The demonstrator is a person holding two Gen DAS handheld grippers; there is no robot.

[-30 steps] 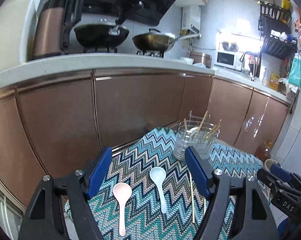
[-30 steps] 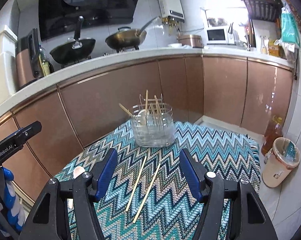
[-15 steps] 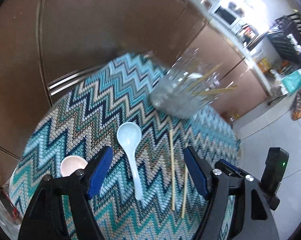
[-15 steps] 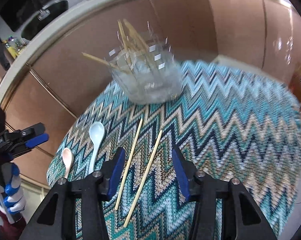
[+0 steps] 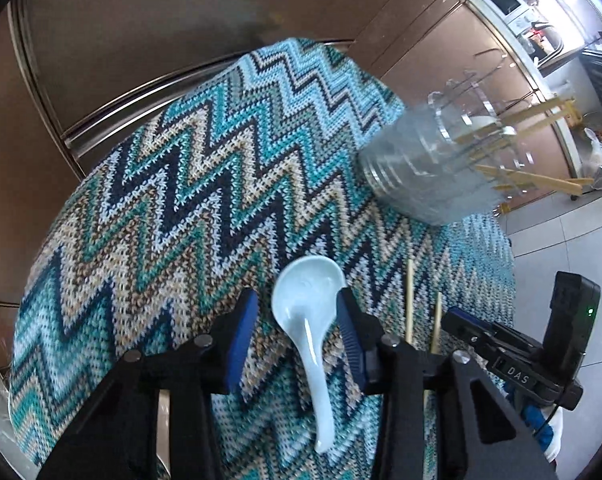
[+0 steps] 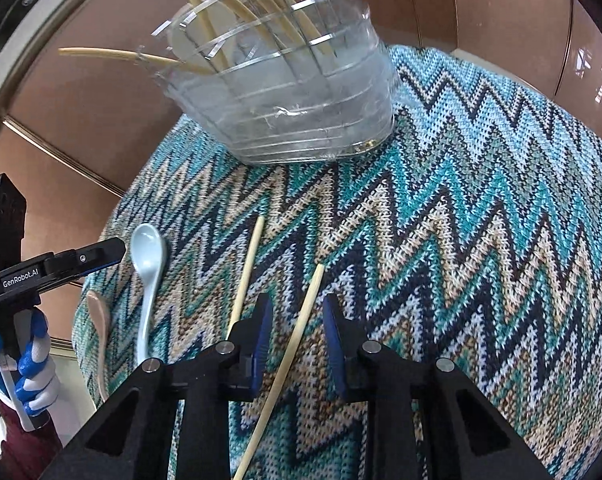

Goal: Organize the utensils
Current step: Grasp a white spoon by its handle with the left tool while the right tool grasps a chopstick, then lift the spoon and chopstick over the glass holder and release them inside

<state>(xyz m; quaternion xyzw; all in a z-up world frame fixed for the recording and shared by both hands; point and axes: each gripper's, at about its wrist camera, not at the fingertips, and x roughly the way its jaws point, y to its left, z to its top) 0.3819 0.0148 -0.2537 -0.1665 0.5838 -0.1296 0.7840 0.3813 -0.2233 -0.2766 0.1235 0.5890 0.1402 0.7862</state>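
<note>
Both grippers have come down over the zigzag cloth, and each has just been narrowing its jaws around a utensil. The left gripper straddles the pale blue spoon, which lies on the cloth just short of the clear holder. Its right pad seems to touch the bowl's edge, though the fisheye makes that hard to judge, and the left pad stands clear, so nothing is held yet. The right gripper straddles the nearer chopstick, with gaps on both sides and no grip.

For a clean pick I would shift the left jaws back from the wide bowl toward the spoon's neck, then close squarely. The right jaws should settle low enough to catch the thin stick against the cloth and close slowly so it does not roll.

A second chopstick and a pinkish spoon lie further from the holder, which already stands full of chopsticks.

Readable writing: "GenRobot.AI" on the left gripper's body in the right view, "DAS" on the right gripper's body in the left view
</note>
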